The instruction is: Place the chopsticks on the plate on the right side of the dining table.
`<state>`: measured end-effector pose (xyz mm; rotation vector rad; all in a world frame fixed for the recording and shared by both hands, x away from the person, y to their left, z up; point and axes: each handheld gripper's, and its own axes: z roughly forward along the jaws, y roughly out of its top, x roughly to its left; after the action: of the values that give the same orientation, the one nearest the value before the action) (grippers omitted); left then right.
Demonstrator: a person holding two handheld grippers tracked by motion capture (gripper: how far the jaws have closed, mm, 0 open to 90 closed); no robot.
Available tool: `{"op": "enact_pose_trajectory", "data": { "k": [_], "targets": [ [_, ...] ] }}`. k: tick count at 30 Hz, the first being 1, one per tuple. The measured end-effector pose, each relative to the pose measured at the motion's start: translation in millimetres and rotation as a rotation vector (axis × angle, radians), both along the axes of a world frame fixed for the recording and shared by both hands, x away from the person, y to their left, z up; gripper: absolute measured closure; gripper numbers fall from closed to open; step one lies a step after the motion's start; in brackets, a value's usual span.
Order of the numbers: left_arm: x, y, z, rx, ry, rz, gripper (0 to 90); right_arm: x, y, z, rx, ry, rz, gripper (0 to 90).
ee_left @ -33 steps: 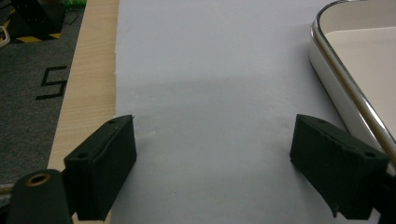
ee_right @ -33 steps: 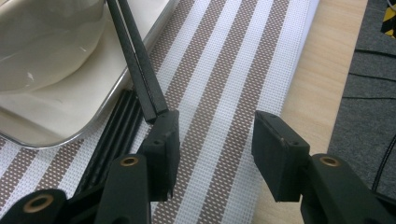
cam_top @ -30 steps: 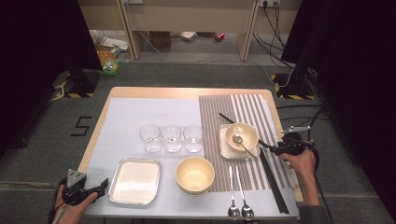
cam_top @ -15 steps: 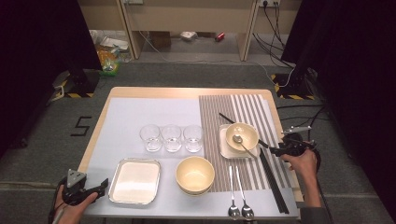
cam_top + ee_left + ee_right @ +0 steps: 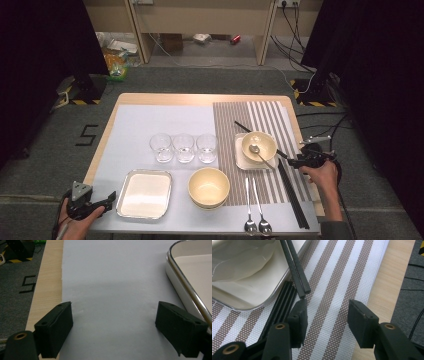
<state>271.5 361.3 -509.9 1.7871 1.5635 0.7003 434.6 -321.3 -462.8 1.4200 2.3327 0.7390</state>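
At the right of the high view, the right gripper (image 5: 301, 161) hovers with jaws apart and empty beside the 2 chopsticks (image 5: 295, 269), whose ends lean on the tray (image 5: 274, 293) for easy pickup. At lower left, the left gripper (image 5: 102, 202) waits wide open near another tray (image 5: 145, 195).

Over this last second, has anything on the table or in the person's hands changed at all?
Nothing visibly changed. The right tool hovers open by the end of the black chopsticks that lean on the small tray, with nothing between its jaws. The left tool waits open at the table's near corner beside the metal tray. Glasses, bowls and spoons lie as before.
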Motion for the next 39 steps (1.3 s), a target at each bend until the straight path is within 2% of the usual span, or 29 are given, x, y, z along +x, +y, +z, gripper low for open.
{"op": "enact_pose_trajectory", "data": {
  "k": [14, 23, 29, 35, 39],
  "targets": [
    [-0.1, 0.2, 0.2, -0.001, 0.003, -0.003, 13.4, -1.9, 0.1, 4.1, 0.016, -0.005, -0.008, 49.4],
    [0.0, 0.0, 0.1, 0.000, 0.001, 0.000, 13.4, -5.0, 1.9, 14.3, 0.045, -0.028, -0.001, 45.1],
    [0.1, 0.0, 0.0, 0.000, 0.000, 0.001, 13.4, -4.3, 2.6, 18.3, 0.055, -0.036, -0.007, 41.8],
    [0.3, 0.0, 0.2, 0.000, 0.002, 0.001, 13.4, -3.0, 3.0, 27.3, 0.087, -0.057, -0.030, 37.8],
    [0.4, 0.0, 0.3, -0.001, 0.002, 0.001, 13.4, -0.5, 5.9, 34.2, 0.082, -0.073, -0.032, 36.2]
  ]
}}
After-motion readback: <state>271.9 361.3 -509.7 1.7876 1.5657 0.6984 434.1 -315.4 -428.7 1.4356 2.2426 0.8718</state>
